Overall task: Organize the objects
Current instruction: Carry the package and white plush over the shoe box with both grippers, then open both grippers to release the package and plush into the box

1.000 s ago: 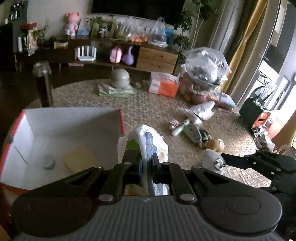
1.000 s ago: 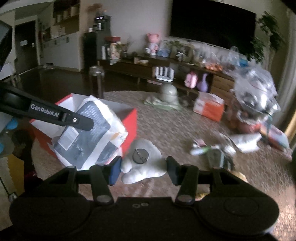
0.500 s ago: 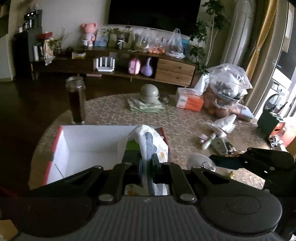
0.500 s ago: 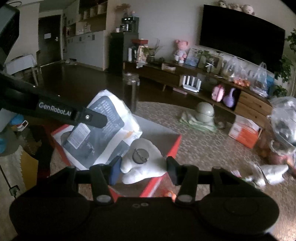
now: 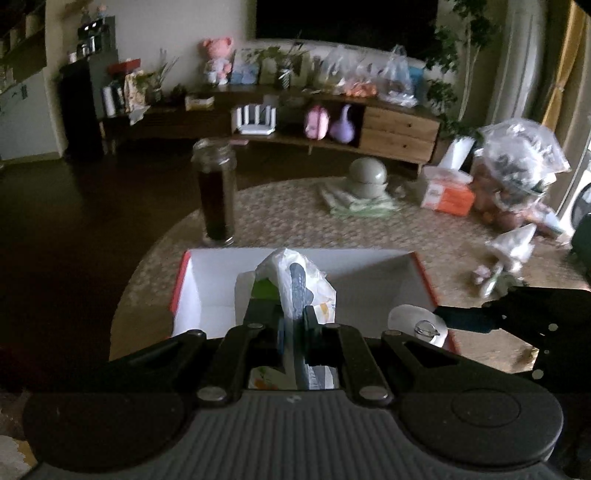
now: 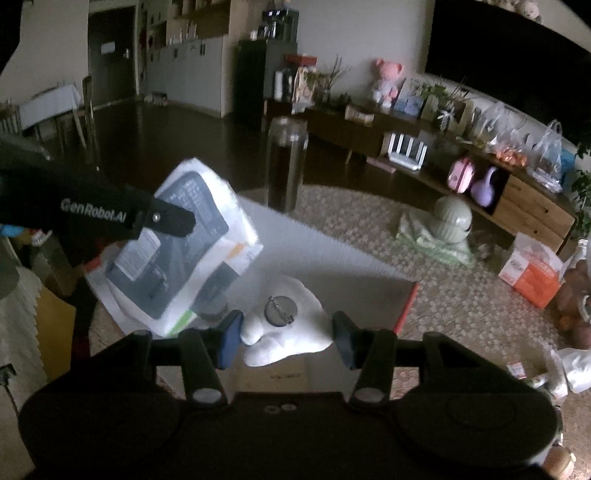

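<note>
A dim living room with a dark glossy floor [image 5: 92,206], a pale wall [image 5: 177,29] carrying a large black television [image 5: 347,22], a long low wooden sideboard [image 5: 399,129] beneath it, and yellow curtains [image 5: 561,74] at right.

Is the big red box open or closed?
Open. The red box has no lid on top, and its white inside shows under the packet held by the left gripper.

A home living room — dark television [image 5: 347,18], wooden media console [image 5: 399,129], pink plush toy [image 5: 218,59], houseplants [image 5: 454,55].
</note>
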